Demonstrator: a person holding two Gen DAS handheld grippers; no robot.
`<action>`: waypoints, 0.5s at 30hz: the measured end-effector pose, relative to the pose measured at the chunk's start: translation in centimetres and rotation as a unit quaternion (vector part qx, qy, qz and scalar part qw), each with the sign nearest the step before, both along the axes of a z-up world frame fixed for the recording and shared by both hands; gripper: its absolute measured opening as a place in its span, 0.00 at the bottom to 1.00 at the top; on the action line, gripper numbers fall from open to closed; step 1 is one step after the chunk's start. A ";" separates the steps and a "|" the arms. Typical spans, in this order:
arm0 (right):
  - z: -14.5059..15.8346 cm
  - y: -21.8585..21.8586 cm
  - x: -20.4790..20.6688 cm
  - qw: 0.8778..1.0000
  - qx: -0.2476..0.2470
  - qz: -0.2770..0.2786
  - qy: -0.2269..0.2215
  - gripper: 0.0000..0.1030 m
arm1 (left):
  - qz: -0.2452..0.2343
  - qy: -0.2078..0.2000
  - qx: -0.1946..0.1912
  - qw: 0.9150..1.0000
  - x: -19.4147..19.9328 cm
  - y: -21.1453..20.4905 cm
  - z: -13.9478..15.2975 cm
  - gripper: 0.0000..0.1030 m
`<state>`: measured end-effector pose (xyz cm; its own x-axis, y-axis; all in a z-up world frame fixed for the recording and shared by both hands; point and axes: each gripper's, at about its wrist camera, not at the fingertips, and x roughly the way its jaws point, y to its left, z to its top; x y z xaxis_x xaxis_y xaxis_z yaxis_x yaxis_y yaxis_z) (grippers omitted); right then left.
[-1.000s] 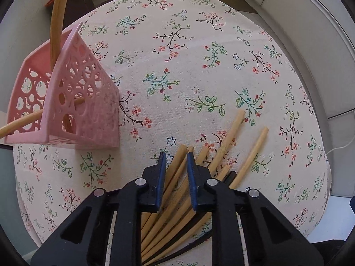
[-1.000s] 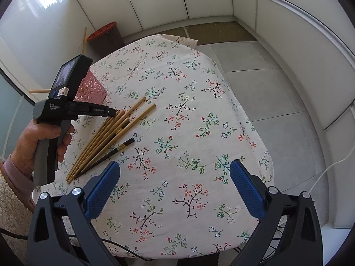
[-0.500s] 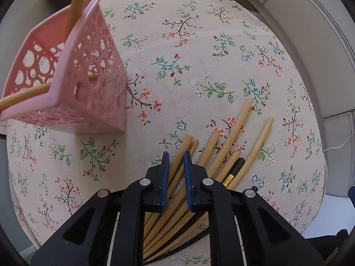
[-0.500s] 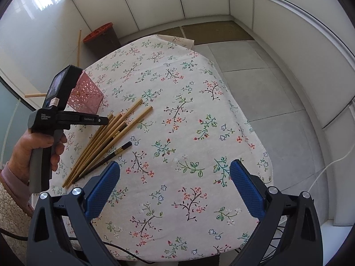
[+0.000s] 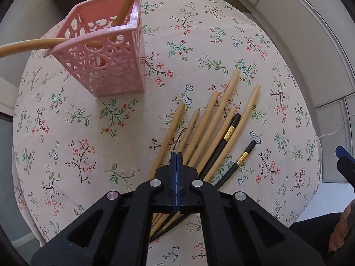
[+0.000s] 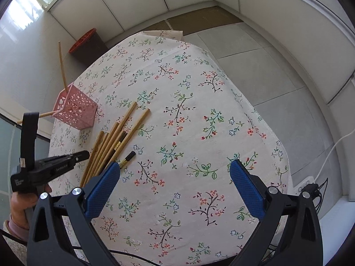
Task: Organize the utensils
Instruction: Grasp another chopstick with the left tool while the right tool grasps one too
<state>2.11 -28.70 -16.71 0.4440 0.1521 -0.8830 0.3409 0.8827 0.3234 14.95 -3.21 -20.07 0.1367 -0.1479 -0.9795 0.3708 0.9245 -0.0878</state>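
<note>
Centrally, left gripper (image 5: 176,155), fingers pressed flat together with nothing visibly between them, poised above the fan of bamboo chopsticks (image 5: 213,119) and two black chopsticks (image 5: 230,130) lying near the table's (image 6: 199,102) left edge. Pink perforated holder (image 5: 106,59) stands nearer the far-left edge, containing two bamboo sticks. Right gripper (image 6: 175,188), jaws spread wide, holds nothing above the near edge.

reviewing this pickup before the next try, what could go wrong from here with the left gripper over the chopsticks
The left gripper looks shut flat above the wooden chopsticks with nothing visibly between its pads, so it may lift away empty.

The sticks lie fanned and overlapping with two black chopsticks; a re-grasp could pinch several or scatter them.

The pink basket already holds two long leaning sticks; a bump while dropping another might tip it.
</note>
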 end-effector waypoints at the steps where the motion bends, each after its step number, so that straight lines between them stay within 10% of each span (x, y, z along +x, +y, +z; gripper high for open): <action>1: 0.0 0.2 0.1 1.000 0.006 0.000 0.001 0.94 | -0.001 -0.004 0.007 1.000 0.1 0.0 0.0 0.02; 6: 0.2 0.6 0.1 1.000 -0.015 0.011 -0.001 0.94 | 0.007 0.005 0.012 1.000 0.5 -0.7 -1.6 0.20; 15: -0.7 -0.5 0.5 1.000 -0.004 0.000 0.013 0.94 | 0.012 0.012 0.022 1.000 3.9 -2.3 -3.8 0.18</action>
